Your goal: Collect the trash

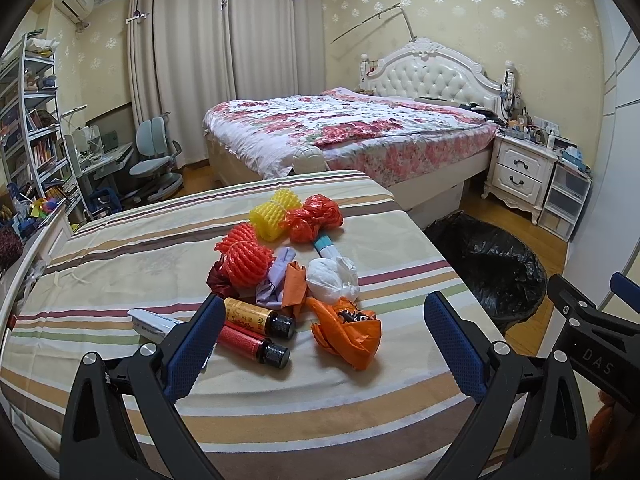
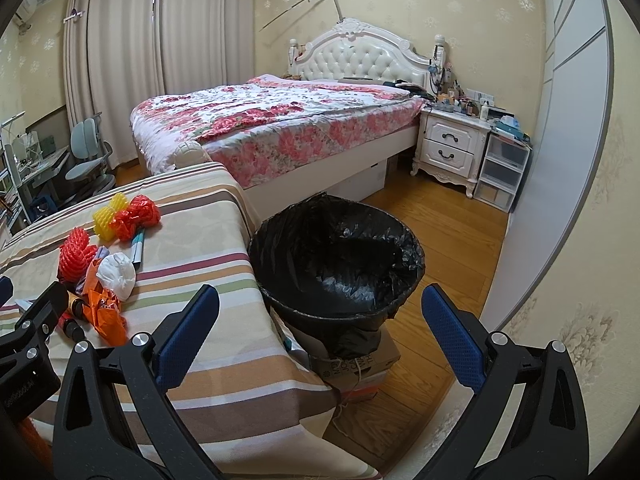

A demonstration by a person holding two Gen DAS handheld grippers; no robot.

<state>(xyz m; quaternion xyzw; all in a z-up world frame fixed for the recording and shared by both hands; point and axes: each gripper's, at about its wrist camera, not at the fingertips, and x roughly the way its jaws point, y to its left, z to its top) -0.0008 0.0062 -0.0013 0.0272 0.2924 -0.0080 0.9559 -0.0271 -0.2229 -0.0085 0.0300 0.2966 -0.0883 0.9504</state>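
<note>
A heap of trash lies on the striped tablecloth (image 1: pixel 120 248): a yellow foam net (image 1: pixel 274 214), a red plastic bag (image 1: pixel 316 216), an orange-red foam net (image 1: pixel 244 256), a white crumpled wad (image 1: pixel 332 280), an orange wrapper (image 1: pixel 348 332) and two small dark-capped bottles (image 1: pixel 256 330). My left gripper (image 1: pixel 324 344) hangs open just in front of the heap, holding nothing. A bin lined with a black bag (image 2: pixel 340 256) stands beside the table's right edge on a cardboard box (image 2: pixel 360 364). My right gripper (image 2: pixel 320 336) is open and empty, near the bin's front rim.
A bed with a floral quilt (image 2: pixel 272 128) stands behind the table. A white nightstand (image 2: pixel 452 144) and plastic drawers (image 2: pixel 502 172) line the right wall. A desk chair (image 1: pixel 154 156) and bookshelf (image 1: pixel 28 120) are at the left. Wooden floor (image 2: pixel 440 224) surrounds the bin.
</note>
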